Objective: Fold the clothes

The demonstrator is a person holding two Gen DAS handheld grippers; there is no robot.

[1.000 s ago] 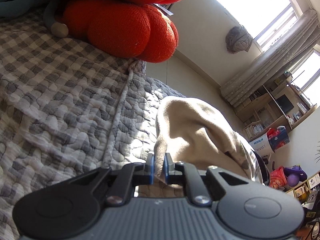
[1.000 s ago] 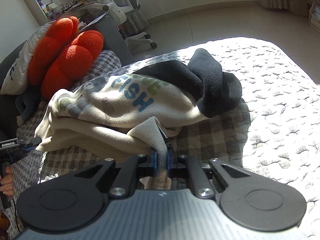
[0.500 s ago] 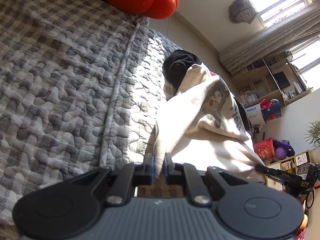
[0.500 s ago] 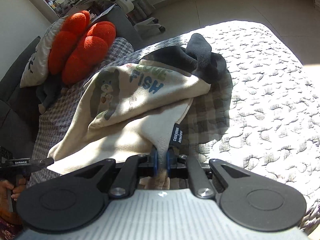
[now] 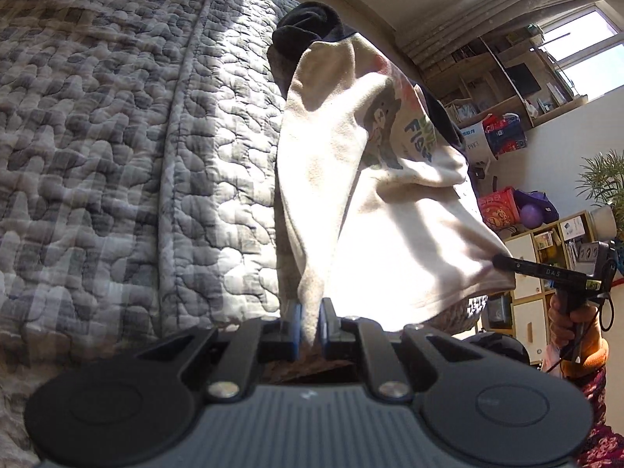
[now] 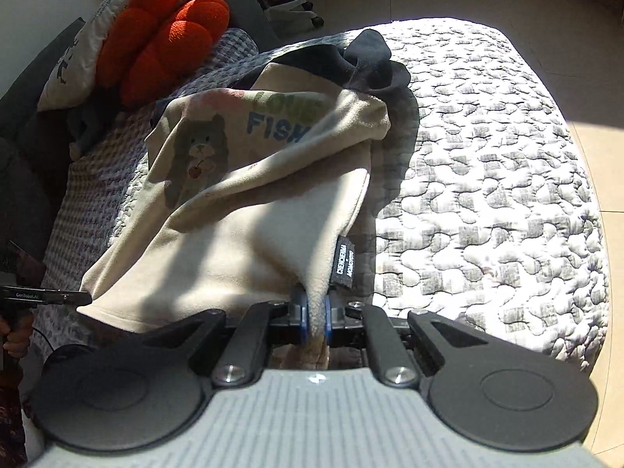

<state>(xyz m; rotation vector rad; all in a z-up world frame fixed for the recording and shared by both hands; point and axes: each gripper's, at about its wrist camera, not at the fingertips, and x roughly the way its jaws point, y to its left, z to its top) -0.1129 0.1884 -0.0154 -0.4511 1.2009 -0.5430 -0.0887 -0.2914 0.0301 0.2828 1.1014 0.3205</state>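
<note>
Left hand-held gripper (image 5: 310, 321): blue-padded jaws clamped on one lower corner of cream fleece sweatshirt with bear print and "FISH" lettering (image 5: 374, 210), cloth pinched between the pads and rising away from them. Right hand-held gripper (image 6: 315, 321): likewise clamped on the opposite lower corner of the same sweatshirt (image 6: 249, 210), just beside a small black woven label (image 6: 344, 260) sewn at the side seam. Hem stretched between the two grips and raised off the bed; upper part of the garment trailing down onto grey-and-white checked quilted bedspread (image 5: 117, 136) (image 6: 487, 195), printed front turned up toward the right wrist view. Black sleeve and collar section (image 6: 370, 62) bunched at the far end of the garment, resting on the quilt in strong sunlight; same dark bunch visible at the top of the cloth in the left wrist view (image 5: 308, 27). Right hand-held gripper also seen from the left wrist view at the far right (image 5: 503, 261), slim black fingers nipped on the cloth edge, a hand (image 5: 573, 316) round its handle. Left hand-held gripper seen from the right wrist view at the left edge (image 6: 84, 297), tip against the other hem corner. Orange knitted lobed cushion (image 6: 163, 43) beyond the garment, leaning on white printed pillow (image 6: 78, 58). Wooden shelving with boxes (image 5: 499, 89) under the window.
</note>
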